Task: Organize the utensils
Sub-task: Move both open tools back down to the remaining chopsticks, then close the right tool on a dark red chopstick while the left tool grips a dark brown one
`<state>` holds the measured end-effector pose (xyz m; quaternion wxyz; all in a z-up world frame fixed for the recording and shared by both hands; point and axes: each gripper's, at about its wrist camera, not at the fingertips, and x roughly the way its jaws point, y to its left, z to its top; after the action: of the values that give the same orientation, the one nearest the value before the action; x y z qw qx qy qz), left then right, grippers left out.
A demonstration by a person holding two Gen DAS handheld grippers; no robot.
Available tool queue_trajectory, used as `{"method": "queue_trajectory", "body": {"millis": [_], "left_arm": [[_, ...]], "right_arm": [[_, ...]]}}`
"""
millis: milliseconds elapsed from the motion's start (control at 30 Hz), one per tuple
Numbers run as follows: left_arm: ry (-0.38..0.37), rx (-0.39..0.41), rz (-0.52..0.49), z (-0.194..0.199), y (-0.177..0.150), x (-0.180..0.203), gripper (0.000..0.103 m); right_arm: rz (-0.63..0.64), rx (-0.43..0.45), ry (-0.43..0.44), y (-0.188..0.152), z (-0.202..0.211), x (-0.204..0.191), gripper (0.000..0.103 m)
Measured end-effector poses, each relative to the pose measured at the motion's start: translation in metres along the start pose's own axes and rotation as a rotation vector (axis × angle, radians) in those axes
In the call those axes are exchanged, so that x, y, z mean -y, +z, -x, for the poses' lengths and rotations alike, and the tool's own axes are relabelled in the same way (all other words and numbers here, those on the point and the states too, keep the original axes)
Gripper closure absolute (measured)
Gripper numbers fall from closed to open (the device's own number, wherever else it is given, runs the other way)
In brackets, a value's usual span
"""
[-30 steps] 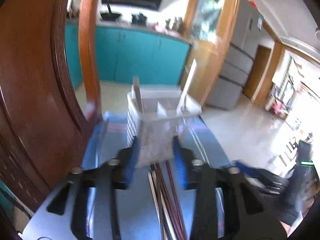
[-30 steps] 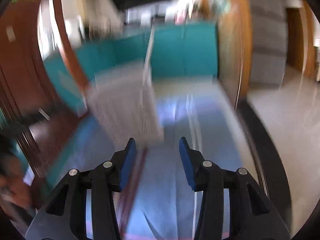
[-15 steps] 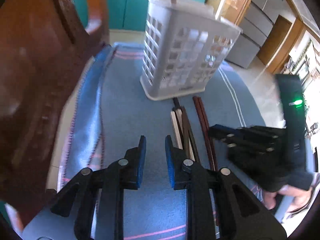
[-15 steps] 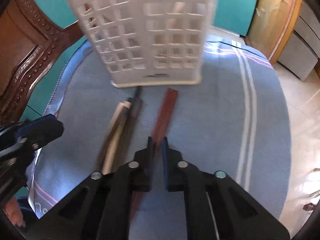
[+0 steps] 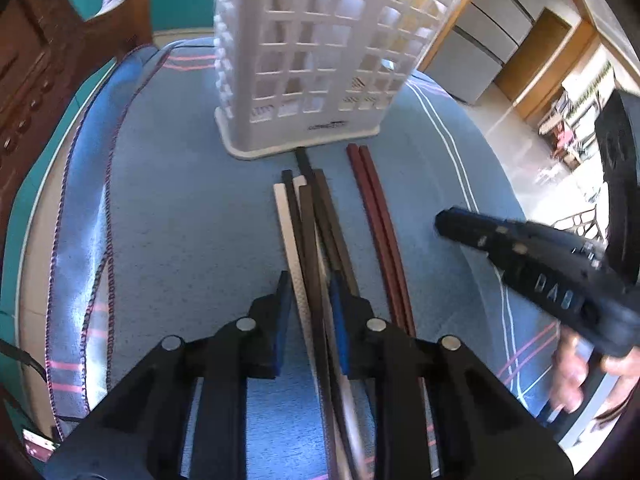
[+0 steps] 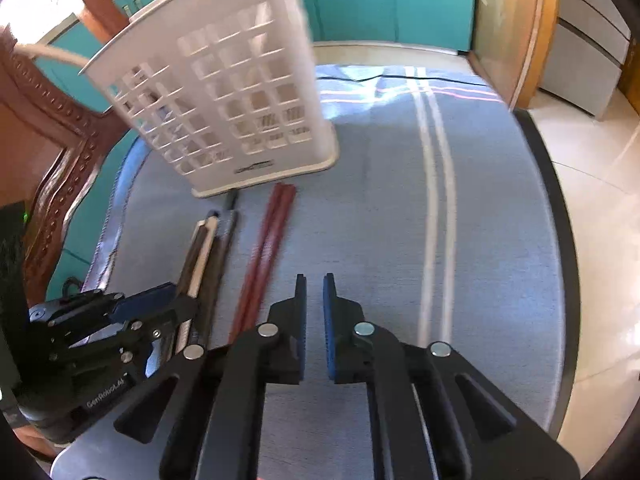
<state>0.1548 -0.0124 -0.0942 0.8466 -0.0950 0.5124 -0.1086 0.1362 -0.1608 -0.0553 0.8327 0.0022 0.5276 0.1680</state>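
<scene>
A blue cloth (image 6: 400, 208) covers the tabletop, and a brown wooden chair (image 6: 44, 152) stands at its left edge. Near the far edge, a bit left of the middle, stands a white basket (image 6: 224, 108) with holes in its sides. The sticks to tidy are chopsticks, and they lie flat on the cloth just in front of the basket, pointing at it. On the left lies a bundle of dark and pale chopsticks (image 5: 308, 232). The left gripper (image 5: 310, 304) is low over this bundle, and its fingers sit on both sides of it, close together. I cannot tell for sure if the blue pads press the sticks or just stand next to them. A little to the right lies a red pair (image 6: 266, 252), apart from the bundle. The right gripper (image 6: 315, 316) hangs just right of the red pair, over bare cloth. Its fingers are almost pressed together with a thin gap, and they hold nothing. They have just opened a tiny bit. To do this step well, I think the left fingers should squeeze only a few sticks, lift them straight up, and drop them tip down into the basket. The right gripper should slide left so the red pair sits between its fingers before it squeezes.
</scene>
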Motion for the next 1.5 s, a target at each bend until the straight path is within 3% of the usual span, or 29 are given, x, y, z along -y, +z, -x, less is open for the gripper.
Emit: {"method": "queue_trajectory", "body": {"millis": [133, 267, 367, 633, 833, 967, 1133, 1200, 1300, 1367, 1500], "left_arm": [[0.018, 0.017, 0.046, 0.009, 0.000, -0.015, 0.089], [0.043, 0.015, 0.068, 0.012, 0.000, -0.028, 0.089], [0.045, 0.011, 0.067, 0.014, -0.003, -0.030, 0.089], [0.080, 0.012, 0.061, 0.015, -0.002, -0.027, 0.082], [0.114, 0.024, 0.043, 0.008, 0.002, -0.027, 0.079], [0.108, 0.020, 0.057, 0.010, 0.004, -0.028, 0.089], [0.042, 0.044, 0.092, 0.021, 0.002, -0.036, 0.090], [0.029, 0.062, 0.089, 0.030, 0.001, -0.035, 0.095], [0.002, 0.098, 0.077, 0.047, -0.001, -0.033, 0.093], [0.034, 0.098, 0.074, 0.048, -0.002, -0.035, 0.088], [0.101, 0.040, 0.081, 0.032, -0.001, -0.039, 0.088]], "right_arm": [[0.012, -0.005, 0.038, 0.010, -0.008, -0.005, 0.087], [0.031, -0.003, -0.037, 0.014, -0.023, -0.019, 0.087], [0.019, -0.011, -0.015, 0.009, -0.020, -0.021, 0.087], [-0.002, -0.061, 0.016, 0.002, -0.013, -0.003, 0.088], [0.097, -0.012, -0.121, 0.002, -0.016, -0.032, 0.087], [0.090, -0.036, -0.108, -0.006, -0.010, -0.030, 0.092], [0.069, -0.050, -0.067, -0.017, 0.001, -0.013, 0.096], [0.062, -0.043, -0.056, -0.017, 0.009, -0.007, 0.096], [0.063, -0.035, -0.039, -0.011, 0.015, 0.003, 0.096], [0.052, -0.030, -0.041, -0.009, 0.018, 0.007, 0.096], [0.056, -0.038, -0.053, 0.000, 0.009, 0.016, 0.092]]}}
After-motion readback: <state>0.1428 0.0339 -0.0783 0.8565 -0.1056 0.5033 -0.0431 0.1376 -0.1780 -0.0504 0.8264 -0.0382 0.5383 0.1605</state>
